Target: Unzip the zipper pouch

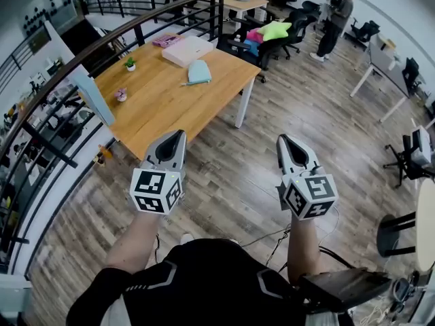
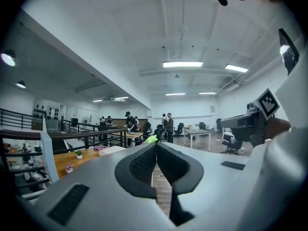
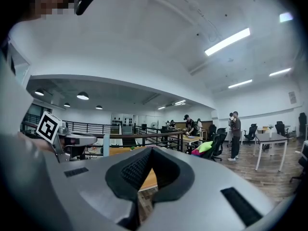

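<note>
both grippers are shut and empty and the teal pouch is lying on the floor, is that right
Not quite: the head view shows the teal pouch lying on the wooden table, not the floor. The rest holds: the left gripper and right gripper are both shut and empty.

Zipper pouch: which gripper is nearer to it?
Left. The left gripper hovers at the table near edge, the zipper pouch beyond it; the right gripper is farther aside, over floor.

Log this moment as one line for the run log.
stage: unzip not started | left gripper: shut, empty | right gripper: shut, empty | pouch: on table, apart from both grippers
</note>
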{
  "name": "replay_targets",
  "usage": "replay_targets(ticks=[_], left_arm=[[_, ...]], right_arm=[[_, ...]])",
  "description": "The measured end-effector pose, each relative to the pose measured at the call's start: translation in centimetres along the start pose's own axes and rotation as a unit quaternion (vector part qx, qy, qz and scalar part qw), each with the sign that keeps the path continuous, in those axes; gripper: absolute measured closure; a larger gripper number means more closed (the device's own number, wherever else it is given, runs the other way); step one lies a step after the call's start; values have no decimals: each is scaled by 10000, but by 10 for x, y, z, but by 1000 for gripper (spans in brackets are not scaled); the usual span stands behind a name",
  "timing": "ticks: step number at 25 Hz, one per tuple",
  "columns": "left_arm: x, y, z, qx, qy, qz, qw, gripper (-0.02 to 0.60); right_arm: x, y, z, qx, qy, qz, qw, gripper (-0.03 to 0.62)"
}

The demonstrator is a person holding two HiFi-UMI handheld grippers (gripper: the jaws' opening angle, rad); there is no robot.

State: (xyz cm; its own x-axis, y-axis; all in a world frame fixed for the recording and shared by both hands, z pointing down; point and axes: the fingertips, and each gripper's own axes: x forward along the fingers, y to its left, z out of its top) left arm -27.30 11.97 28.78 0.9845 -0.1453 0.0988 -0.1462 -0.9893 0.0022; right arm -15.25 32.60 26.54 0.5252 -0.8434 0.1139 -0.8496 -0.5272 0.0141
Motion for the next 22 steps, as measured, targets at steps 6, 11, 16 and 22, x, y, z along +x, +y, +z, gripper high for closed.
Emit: replay_targets(ticks=[6,11,16,22], left_arm=[[1,-5,-4,64,74,-36,9999,551],[0,-9,-4,87,4,-39,10000,549],[-4,-13,-1,58,-61,-36,10000,512],[-6,-17,-2,-60,-140,-121,9998,368]], right_arm=[[1,1,0,-45,-21,61,10000,585],[1,0,-2,-73,-51,105,9999,575],[0,1,-1,-66,-75,259,9996,454],[-2,-2,-5,-88,-42,286,9995,379]])
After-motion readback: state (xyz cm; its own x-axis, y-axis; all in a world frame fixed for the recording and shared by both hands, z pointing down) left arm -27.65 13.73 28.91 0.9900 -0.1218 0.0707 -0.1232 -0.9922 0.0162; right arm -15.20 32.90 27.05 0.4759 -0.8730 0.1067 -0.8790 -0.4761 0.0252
